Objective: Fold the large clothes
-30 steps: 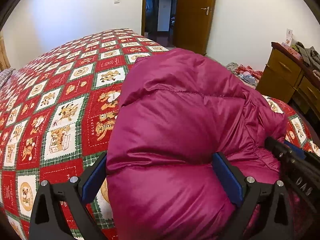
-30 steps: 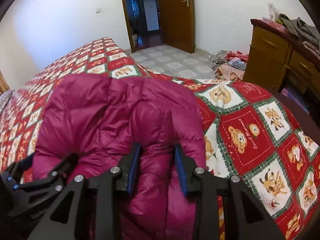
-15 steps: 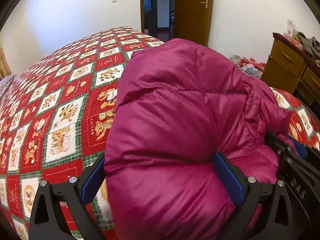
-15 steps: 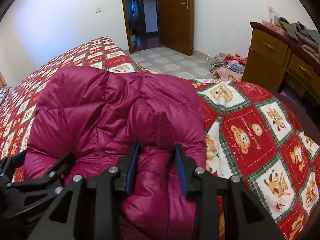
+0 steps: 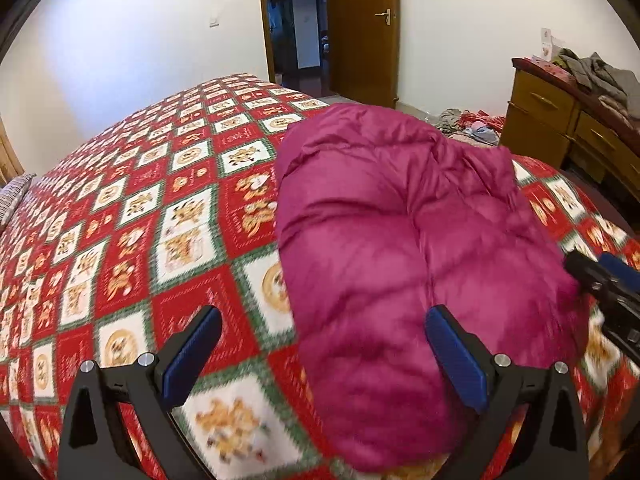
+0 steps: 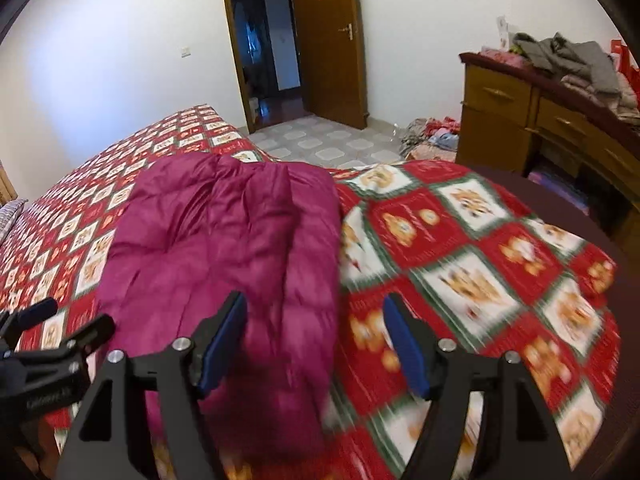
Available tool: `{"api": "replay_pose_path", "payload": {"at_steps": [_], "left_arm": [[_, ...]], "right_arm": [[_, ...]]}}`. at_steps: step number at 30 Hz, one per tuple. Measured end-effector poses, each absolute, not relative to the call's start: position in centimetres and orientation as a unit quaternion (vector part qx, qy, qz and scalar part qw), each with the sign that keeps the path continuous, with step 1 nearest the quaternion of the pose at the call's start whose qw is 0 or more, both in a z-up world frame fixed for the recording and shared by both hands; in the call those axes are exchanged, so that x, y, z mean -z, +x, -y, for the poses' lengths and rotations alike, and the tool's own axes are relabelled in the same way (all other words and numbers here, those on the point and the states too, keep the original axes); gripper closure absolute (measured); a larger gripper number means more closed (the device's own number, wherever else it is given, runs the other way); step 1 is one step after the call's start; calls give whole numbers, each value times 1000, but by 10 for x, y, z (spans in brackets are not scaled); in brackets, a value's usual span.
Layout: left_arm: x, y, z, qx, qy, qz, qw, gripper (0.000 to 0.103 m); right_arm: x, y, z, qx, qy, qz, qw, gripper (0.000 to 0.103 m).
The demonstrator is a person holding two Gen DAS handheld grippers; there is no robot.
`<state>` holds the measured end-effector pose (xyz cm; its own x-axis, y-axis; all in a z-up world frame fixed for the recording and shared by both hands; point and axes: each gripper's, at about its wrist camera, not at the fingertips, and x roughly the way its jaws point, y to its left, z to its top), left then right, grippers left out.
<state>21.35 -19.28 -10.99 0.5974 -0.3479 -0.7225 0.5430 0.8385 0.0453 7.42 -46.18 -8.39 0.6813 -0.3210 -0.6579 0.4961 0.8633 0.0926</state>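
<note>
A magenta down jacket (image 5: 400,220) lies folded in a puffy bundle on the bed's red patchwork quilt (image 5: 140,220). My left gripper (image 5: 320,316) stands open just short of the bundle's near left end. Its right finger hangs over the fabric and its left finger is over bare quilt. In the right wrist view the jacket (image 6: 224,232) has its right edge between the jaws of my right gripper (image 6: 315,300). Those jaws are opening and the pads do not press on the fabric. Each gripper shows at the edge of the other's view: the left gripper (image 6: 40,340) and the right gripper (image 5: 608,280).
The quilt (image 6: 460,260) covers the whole bed. A wooden dresser (image 6: 520,120) with heaped clothes stands at the right. A pile of clothes (image 6: 432,136) lies on the tiled floor near the open door (image 6: 328,40). A pillow (image 5: 14,196) sits at the far left.
Both grippers have let go of the jacket and drawn back from it. The right jaws have spread from a narrow grip to wide. The bundle now rests on the quilt.
</note>
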Motion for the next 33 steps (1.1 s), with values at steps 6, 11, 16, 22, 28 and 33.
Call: {"api": "replay_pose_path", "payload": {"at_steps": [6, 11, 16, 22, 28, 33], "left_arm": [[116, 180, 167, 252, 143, -371, 882, 1], [121, 152, 148, 253, 127, -383, 879, 1], [118, 126, 129, 257, 102, -390, 878, 1], [110, 102, 111, 242, 85, -386, 886, 1], [83, 71, 97, 237, 78, -348, 904, 1], [46, 43, 83, 233, 76, -284, 927, 1]], "right_arm": [[85, 36, 448, 243, 132, -326, 904, 20], [83, 12, 431, 239, 115, -323, 908, 20], [83, -7, 421, 241, 114, -329, 906, 13], [83, -24, 409, 228, 115, -334, 907, 13], [59, -45, 398, 208, 129, -306, 920, 13], [24, -67, 388, 198, 128, -249, 939, 8]]}}
